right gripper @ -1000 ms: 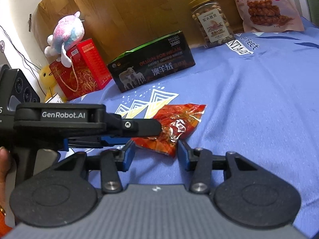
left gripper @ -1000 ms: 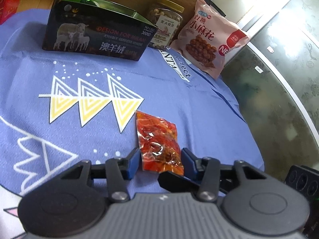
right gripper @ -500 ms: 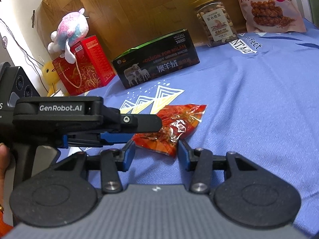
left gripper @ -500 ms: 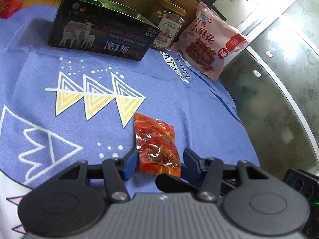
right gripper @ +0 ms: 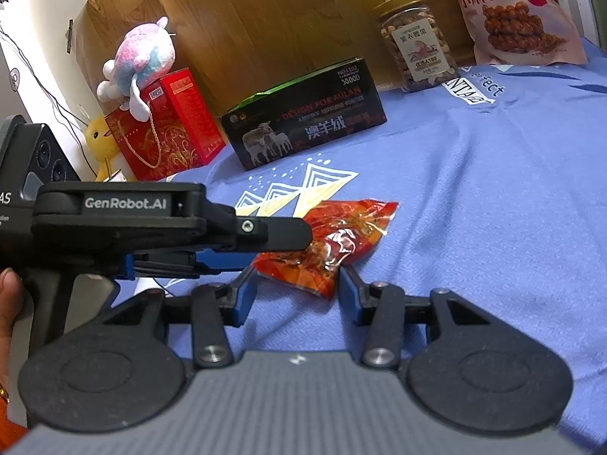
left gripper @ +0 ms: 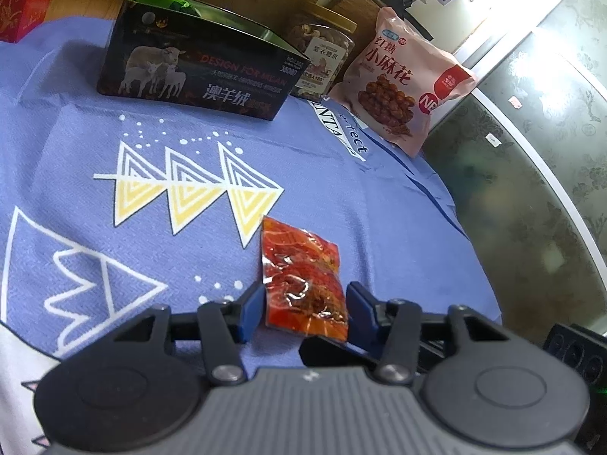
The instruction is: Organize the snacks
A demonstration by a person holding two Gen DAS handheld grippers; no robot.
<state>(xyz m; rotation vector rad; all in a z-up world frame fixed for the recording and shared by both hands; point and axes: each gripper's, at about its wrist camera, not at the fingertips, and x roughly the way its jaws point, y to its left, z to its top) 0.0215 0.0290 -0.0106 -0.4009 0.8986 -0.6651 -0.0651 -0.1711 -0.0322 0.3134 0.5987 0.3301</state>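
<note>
A red snack packet (left gripper: 299,269) lies on the blue cloth (left gripper: 151,151). My left gripper (left gripper: 305,303) straddles its near end. Its jaws are closing, and both blue pads (left gripper: 252,309) touch the packet's long edges. In the right wrist view the left gripper's finger (right gripper: 273,233) reaches in from the left over the packet (right gripper: 341,227). My right gripper (right gripper: 296,288) stands open, with the packet's near corner just between its fingertips. A dark open box with sheep on it (left gripper: 197,72), a nut jar (left gripper: 322,57) and a pink snack bag (left gripper: 402,83) stand at the far edge.
A red gift box (right gripper: 167,125) with a plush toy (right gripper: 140,60) on top sits at the far left, against a wooden board (right gripper: 265,19). The cloth's right edge (left gripper: 474,250) drops off beside a patterned glass door (left gripper: 550,151). A person's hand (right gripper: 7,295) holds the left gripper's handle.
The left jaws eased slightly off the packet half a second ago and have come back onto it. The right gripper and the packet have stayed where they were.
</note>
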